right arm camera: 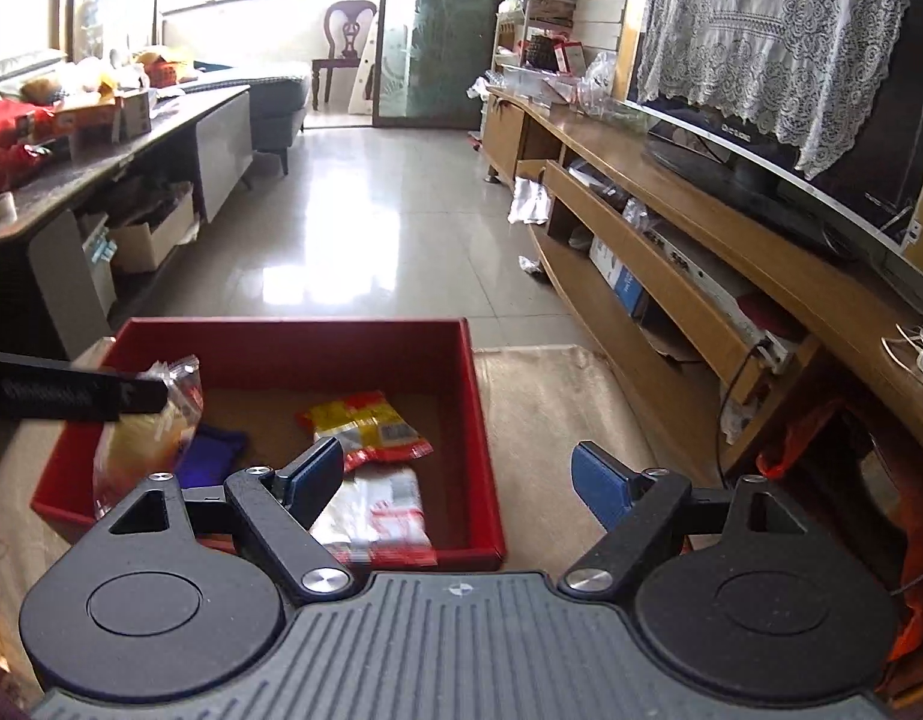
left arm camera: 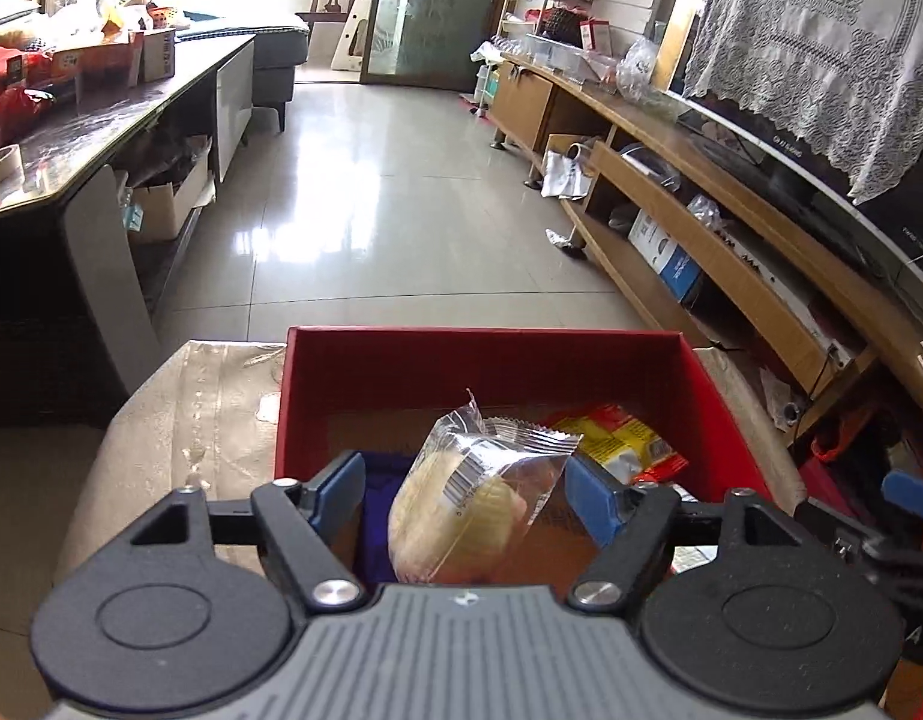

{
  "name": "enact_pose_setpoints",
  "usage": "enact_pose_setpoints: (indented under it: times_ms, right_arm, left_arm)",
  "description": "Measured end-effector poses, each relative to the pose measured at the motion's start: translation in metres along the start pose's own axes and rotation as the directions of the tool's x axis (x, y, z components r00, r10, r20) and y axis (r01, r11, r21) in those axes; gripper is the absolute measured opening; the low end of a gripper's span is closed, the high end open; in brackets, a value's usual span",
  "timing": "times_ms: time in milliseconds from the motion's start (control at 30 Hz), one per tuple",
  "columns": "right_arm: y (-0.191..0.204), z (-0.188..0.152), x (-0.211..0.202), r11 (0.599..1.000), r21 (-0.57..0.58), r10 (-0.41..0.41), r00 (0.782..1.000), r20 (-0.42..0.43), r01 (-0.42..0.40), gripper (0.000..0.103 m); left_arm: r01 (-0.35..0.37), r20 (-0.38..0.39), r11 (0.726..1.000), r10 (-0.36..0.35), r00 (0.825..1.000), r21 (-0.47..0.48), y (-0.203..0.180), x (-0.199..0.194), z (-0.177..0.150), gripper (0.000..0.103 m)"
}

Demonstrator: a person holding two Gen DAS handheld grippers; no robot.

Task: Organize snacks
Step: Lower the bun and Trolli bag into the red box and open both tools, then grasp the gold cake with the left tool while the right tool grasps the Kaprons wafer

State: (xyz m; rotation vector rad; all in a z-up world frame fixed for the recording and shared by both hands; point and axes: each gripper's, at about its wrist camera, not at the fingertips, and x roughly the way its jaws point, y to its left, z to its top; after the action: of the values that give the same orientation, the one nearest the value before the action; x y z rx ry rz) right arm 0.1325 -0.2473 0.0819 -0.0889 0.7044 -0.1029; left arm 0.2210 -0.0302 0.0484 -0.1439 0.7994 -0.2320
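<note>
Snack packet [left arm camera: 473, 498] upright, long axis vertical

Box [right arm camera: 479, 420] sits on the near table [right arm camera: 551, 408]; inside, one packet [right arm camera: 365, 429] lies far, another [right arm camera: 377, 516] near, bread bag [right arm camera: 143, 438] left.
</note>
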Motion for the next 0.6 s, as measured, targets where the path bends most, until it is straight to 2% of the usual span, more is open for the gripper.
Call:
enact_pose_setpoints:
  times_ms: [167,333,600]
  right_arm:
    - [-0.005,-0.017,-0.008,1.000,-0.001,-0.020,0.999,-0.038,0.020,0.087]
    - [-0.005,-0.029,-0.020,1.000,0.006,-0.012,0.997,-0.070,0.013,0.087]
    - [0.024,-0.045,-0.042,0.998,-0.021,0.059,0.993,-0.104,-0.061,0.087]
  left_arm:
    - [0.011,-0.016,1.000,-0.011,1.000,0.009,0.003,-0.021,-0.011,0.071]
    - [0.008,-0.069,0.999,-0.004,0.998,0.052,0.014,-0.046,-0.037,0.071]
    - [-0.075,-0.163,0.993,0.088,0.983,0.090,0.059,-0.080,-0.094,0.071]
